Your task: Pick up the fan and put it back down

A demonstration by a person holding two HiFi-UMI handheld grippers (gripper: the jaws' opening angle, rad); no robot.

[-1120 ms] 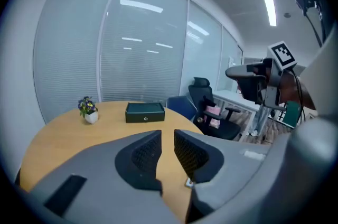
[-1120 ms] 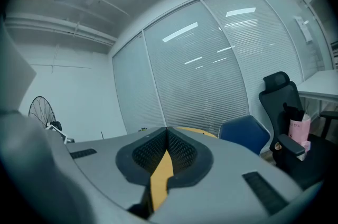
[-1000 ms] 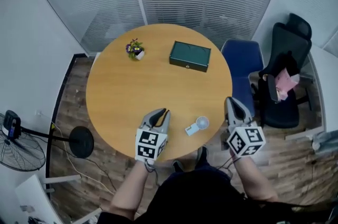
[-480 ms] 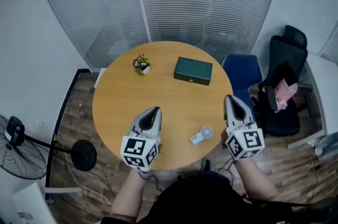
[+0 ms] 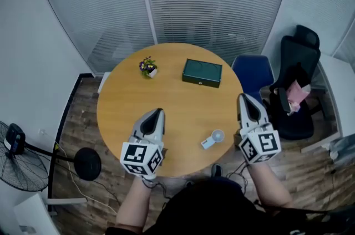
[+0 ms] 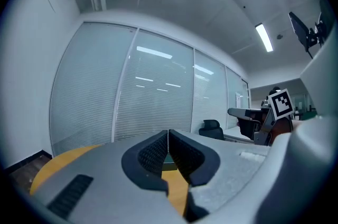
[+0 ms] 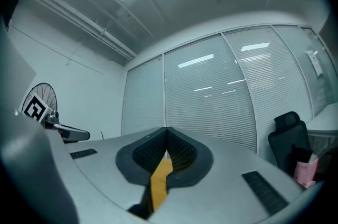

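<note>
A small white hand-held fan [image 5: 212, 139] lies on the round wooden table [image 5: 127, 101] near its front right edge. Held up over the table's front left, my left gripper [image 5: 156, 112] is shut with nothing in it, well left of the fan. In the left gripper view its pads [image 6: 158, 151] meet, with only the tabletop behind them. My right gripper [image 5: 242, 97] hovers at the table's right edge, just right of the fan and apart from it. Its jaws [image 7: 167, 130] are shut and hold nothing.
A dark green box [image 5: 202, 73] and a small flower pot [image 5: 147, 67] sit at the table's far side. A blue chair [image 5: 252, 71] and a black office chair [image 5: 297, 84] stand on the right. A floor fan [image 5: 21, 164] stands at the left, with glass walls behind.
Both grippers have risen above the table. The left gripper's jaws, slightly apart a second ago, have come together. The small fan lies where it was.
</note>
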